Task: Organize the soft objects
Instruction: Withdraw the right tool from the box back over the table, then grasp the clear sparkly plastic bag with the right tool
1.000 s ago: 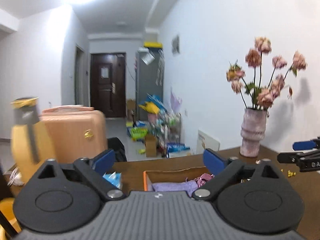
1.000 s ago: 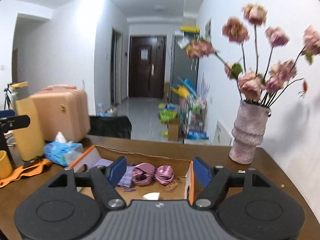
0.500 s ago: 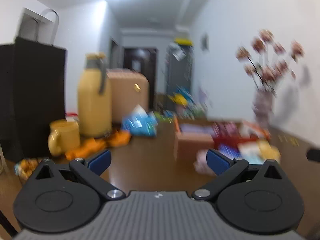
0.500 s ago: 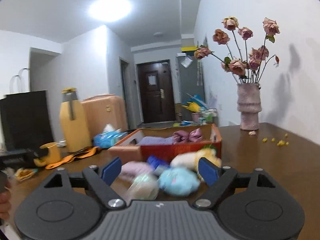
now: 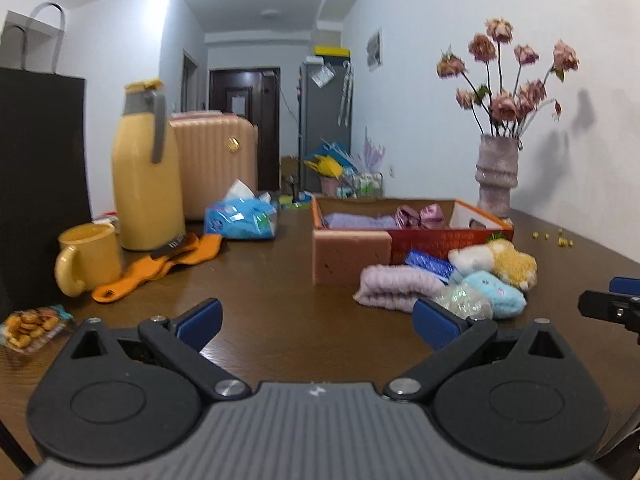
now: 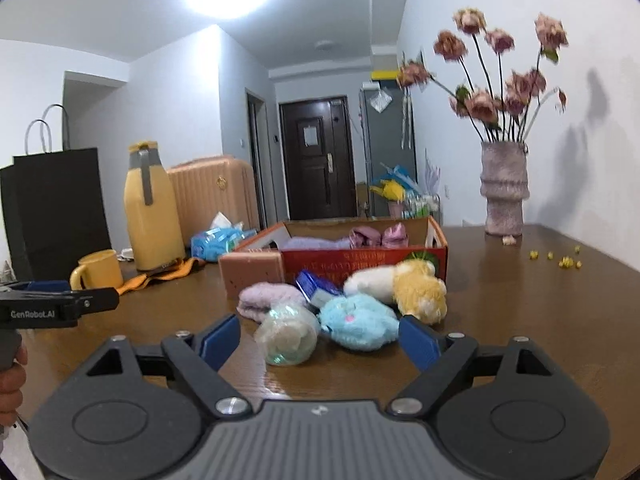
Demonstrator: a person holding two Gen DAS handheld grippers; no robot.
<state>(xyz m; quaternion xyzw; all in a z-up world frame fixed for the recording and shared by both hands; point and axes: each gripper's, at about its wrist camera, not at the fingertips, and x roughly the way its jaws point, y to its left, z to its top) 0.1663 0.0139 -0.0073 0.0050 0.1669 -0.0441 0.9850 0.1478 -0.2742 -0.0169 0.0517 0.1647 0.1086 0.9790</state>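
A red cardboard box (image 6: pixel 360 258) (image 5: pixel 440 238) stands on the brown table and holds a lilac cloth and pink satin items (image 6: pixel 378 236). In front of it lie soft things: a folded lilac towel (image 6: pixel 266 296) (image 5: pixel 396 286), a clear glittery pouch (image 6: pixel 288 334), a blue plush (image 6: pixel 358 320) (image 5: pixel 496 294), a yellow and white plush (image 6: pixel 408 284) (image 5: pixel 500 262) and a small blue packet (image 6: pixel 316 286). My right gripper (image 6: pixel 320 340) is open, empty, just short of the pouch and blue plush. My left gripper (image 5: pixel 318 320) is open, empty, left of the pile.
A yellow jug (image 5: pixel 146 172), yellow mug (image 5: pixel 86 258), orange cloth (image 5: pixel 160 264), blue tissue pack (image 5: pixel 242 220) and black bag (image 5: pixel 36 184) stand at the left. A snack pack (image 5: pixel 30 326) lies near the left edge. A vase of dried roses (image 6: pixel 504 188) stands back right.
Both grippers have pulled back from above the box and dropped low toward the table. The soft pile in front of the box has come into view. Both stay open.
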